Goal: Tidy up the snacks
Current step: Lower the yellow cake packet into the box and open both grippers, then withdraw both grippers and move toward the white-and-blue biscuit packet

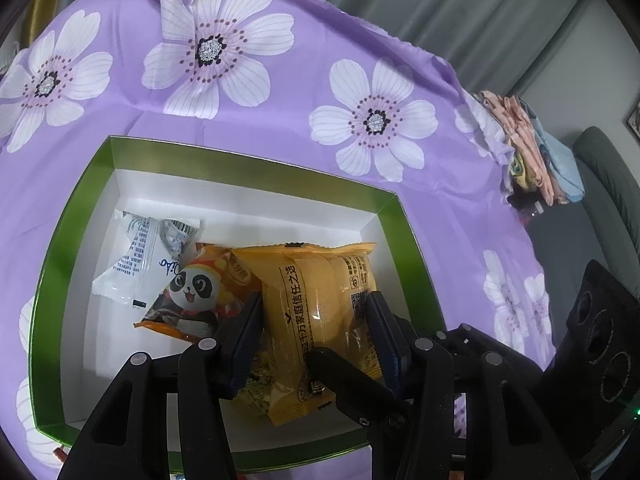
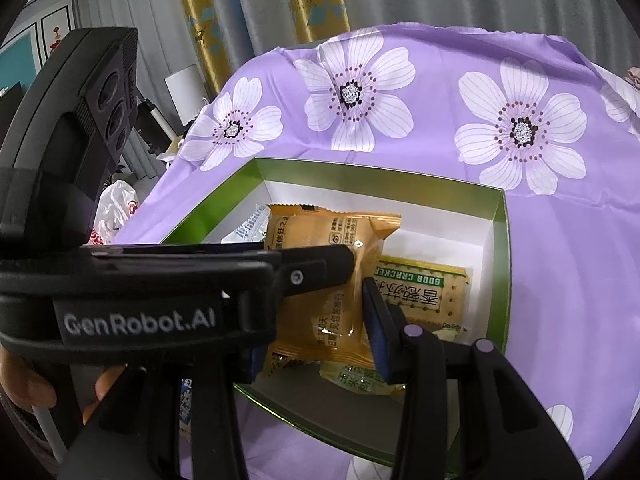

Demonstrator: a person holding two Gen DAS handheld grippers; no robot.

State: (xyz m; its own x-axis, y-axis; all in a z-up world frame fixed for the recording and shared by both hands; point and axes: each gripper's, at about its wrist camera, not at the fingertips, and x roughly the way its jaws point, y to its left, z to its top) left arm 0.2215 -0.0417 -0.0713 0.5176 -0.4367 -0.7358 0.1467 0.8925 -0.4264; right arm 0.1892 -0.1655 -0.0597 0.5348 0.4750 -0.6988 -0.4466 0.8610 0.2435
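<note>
The counter is covered fully by a thin lilac cloth [image 1: 280, 136] printed with big white flowers; the cloth has some soft folds and its far edge looks frayed. Directly on the cloth stands a shallow rectangular cardboard box [image 1: 248, 162] with a shiny green rim and white inner walls, open at the top. At the far right corner of the counter lies a small pile of folded pink and blue fabrics [image 1: 536, 148], well apart from the box.
</note>
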